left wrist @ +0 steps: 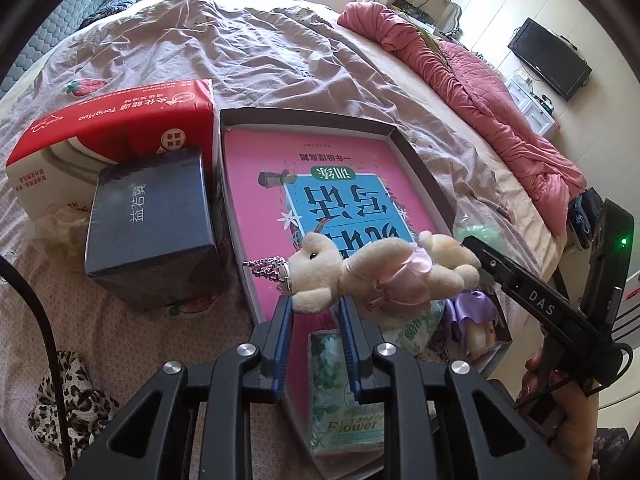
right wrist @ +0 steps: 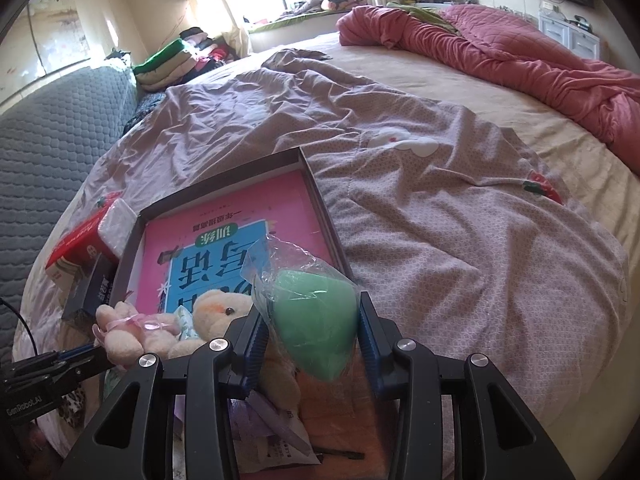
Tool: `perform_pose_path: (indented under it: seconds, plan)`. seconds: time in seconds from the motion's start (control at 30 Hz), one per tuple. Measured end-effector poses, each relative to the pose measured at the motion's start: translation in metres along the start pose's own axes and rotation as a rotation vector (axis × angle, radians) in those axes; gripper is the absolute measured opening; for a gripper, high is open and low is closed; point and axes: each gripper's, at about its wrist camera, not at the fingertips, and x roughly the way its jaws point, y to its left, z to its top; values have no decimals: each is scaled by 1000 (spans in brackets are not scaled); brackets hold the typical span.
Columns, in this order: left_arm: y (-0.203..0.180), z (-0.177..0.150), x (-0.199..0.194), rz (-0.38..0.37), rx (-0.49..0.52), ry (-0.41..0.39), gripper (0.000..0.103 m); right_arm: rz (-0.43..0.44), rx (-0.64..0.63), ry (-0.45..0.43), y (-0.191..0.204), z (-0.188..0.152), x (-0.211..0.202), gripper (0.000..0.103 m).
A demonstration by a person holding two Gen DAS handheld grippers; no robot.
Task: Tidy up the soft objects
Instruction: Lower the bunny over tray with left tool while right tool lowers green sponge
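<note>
In the left wrist view my left gripper (left wrist: pixel 315 307) is shut on a limb of a cream teddy bear in a pink dress (left wrist: pixel 372 272) and holds it over the near end of a shallow grey tray (left wrist: pixel 304 114). A pink and blue book (left wrist: pixel 320 184) lies in the tray. In the right wrist view my right gripper (right wrist: pixel 310 314) is shut on a green sponge in a clear bag (right wrist: pixel 316 320), above the tray's near right corner. That view also shows the pink-dress teddy bear (right wrist: pixel 128 332) at the left gripper (right wrist: pixel 86 354). A second bear with a purple dress (right wrist: pixel 224 312) lies below.
A green floral tissue pack (left wrist: pixel 344 392) lies at the tray's near end. A red tissue box (left wrist: pixel 112 128) and a dark box (left wrist: pixel 152 224) stand left of the tray. A pink quilt (left wrist: pixel 480 96) is bunched along the bed's far right. Leopard cloth (left wrist: pixel 68 400) lies near left.
</note>
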Motion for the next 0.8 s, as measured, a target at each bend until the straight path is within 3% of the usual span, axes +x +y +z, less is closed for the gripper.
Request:
perform_pose_path:
  seconds: [0.8]
  plan:
    - [2,-4,-2,-27,-11,12,24,2,7,1,0,4,17,44]
